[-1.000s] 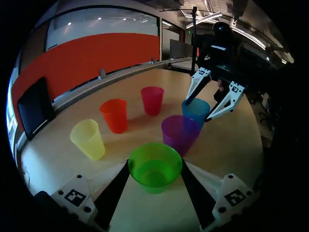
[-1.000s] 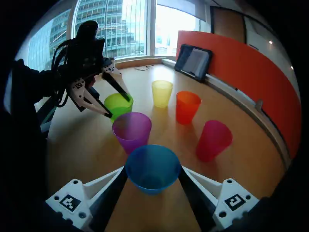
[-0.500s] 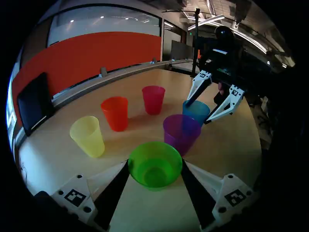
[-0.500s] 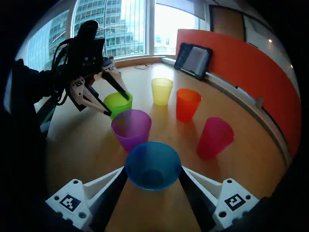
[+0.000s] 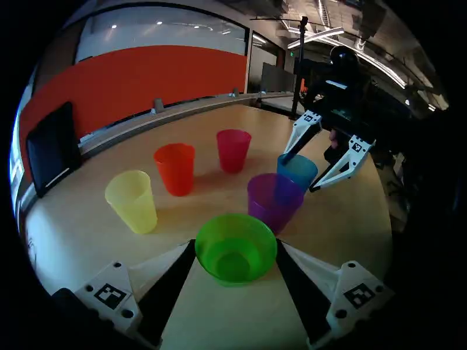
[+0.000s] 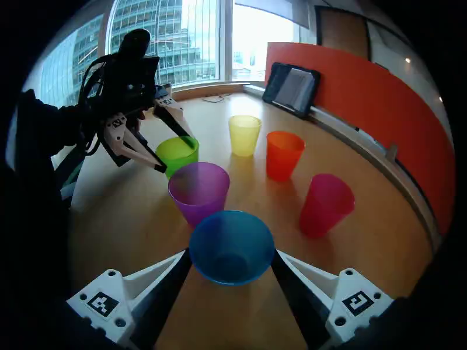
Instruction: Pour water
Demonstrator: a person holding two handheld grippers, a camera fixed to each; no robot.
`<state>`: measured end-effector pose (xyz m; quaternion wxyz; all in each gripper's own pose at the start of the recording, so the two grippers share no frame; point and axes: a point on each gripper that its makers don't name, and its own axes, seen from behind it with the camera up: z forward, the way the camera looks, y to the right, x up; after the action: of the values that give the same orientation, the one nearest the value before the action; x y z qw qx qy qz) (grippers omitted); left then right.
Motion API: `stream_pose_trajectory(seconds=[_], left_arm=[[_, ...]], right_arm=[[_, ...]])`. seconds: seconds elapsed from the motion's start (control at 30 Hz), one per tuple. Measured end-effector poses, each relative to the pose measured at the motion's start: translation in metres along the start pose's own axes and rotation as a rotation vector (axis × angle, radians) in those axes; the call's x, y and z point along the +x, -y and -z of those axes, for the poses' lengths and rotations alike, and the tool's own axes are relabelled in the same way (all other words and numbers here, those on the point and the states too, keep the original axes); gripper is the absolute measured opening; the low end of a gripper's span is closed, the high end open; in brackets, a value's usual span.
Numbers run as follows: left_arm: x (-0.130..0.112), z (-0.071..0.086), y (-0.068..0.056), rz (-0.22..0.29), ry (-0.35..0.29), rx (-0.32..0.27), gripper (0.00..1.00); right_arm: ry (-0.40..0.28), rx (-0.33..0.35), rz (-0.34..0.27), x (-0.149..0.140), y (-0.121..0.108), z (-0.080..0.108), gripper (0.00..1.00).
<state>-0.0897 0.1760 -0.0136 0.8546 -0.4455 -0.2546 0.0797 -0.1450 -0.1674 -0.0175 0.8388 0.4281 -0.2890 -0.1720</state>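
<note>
Left tool [image 5: 235, 249]: at 6 o'clock in the left gripper view. Jaws are part-open, with both fingers pressed on the sides of the green cup [image 5: 235, 262].
Green cup: upright between the fingers, translucent. Whether it holds water cannot be told.
Right tool [image 6: 231, 254]: at 6 o'clock in the right gripper view. Jaws are part-open, with both fingers pressed on the blue cup [image 6: 232, 245].
Blue cup: upright, mouth up. Water level cannot be told.
Purple cup [image 5: 273, 201]: stands on the surface [image 5: 344, 216] between the green and blue cups, just beside each. It is at 1 o'clock from the green cup.
Yellow cup [image 5: 132, 201]: at 10 o'clock from the green cup, upright, apart from its neighbours.
Orange cup [image 5: 175, 169]: at 11 o'clock from the green cup, beyond the yellow cup.
Pink cup [image 5: 233, 150]: at 12 o'clock from the green cup, near the orange cup but not touching it.
Layout: the six cups form a loose ring on the surface.
Tablet [image 5: 51, 149]: at 9 o'clock in the left gripper view, at the surface edge, leaning against the red wall [image 5: 146, 76].
Windows [image 6: 169, 41]: at 12 o'clock in the right gripper view, beyond the surface.
</note>
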Motion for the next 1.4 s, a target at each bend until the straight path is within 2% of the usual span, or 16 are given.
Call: stream_pose_trajectory(seconds=[0.4, 0.67, 0.97, 1.27, 1.4], left_arm=[[-0.009, 0.003, -0.001, 0.009, 0.016, 0.000, 0.96], [-0.020, 0.011, 0.003, 0.031, 0.024, 0.029, 0.97], [-0.027, 0.032, 0.008, 0.062, 0.003, 0.080, 0.97], [-0.032, 0.064, 0.010, 0.080, -0.031, 0.157, 0.97], [-0.030, 0.078, 0.013, 0.092, -0.059, 0.202, 0.97]], right_arm=[[-0.004, -0.006, -0.014, -0.001, 0.004, 0.005, 1.00], [0.006, -0.034, -0.033, -0.017, 0.004, 0.015, 1.00], [-0.013, -0.084, -0.082, -0.034, 0.003, 0.035, 1.00], [-0.042, -0.150, -0.105, -0.044, 0.002, 0.059, 1.00], [-0.077, -0.177, -0.120, -0.040, 0.003, 0.066, 1.00]])
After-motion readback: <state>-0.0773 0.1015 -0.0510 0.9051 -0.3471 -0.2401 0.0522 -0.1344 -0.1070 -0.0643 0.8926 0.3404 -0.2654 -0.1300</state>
